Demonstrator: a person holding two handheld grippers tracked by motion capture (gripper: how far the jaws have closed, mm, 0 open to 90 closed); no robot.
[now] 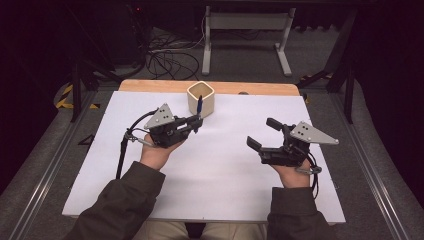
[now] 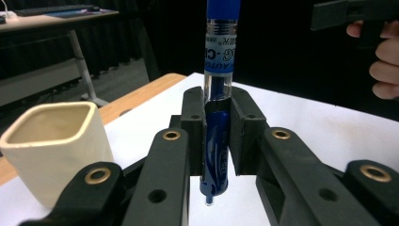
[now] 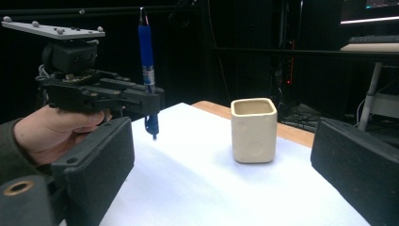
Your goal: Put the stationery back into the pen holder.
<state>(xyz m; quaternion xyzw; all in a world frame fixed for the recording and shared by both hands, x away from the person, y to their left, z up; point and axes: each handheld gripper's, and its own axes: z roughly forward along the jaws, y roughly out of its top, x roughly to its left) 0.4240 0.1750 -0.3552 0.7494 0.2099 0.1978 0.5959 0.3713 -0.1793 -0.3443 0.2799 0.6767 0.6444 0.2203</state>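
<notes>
I see dark room, grey carpet floor, cables by white bench frame, desk w/ keyboard at side.

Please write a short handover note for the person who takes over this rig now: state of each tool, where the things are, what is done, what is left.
Left tool: shut on the blue pen, held upright, tip down, above the white sheet.
Right tool: open, nothing between its jaws, held apart on the right side.
Cream cup: stands upright at the far edge of the sheet, just beyond the pen; it looks empty.
Done: pen is picked up.
Left: probably to put the pen into the cup and let go.
</notes>
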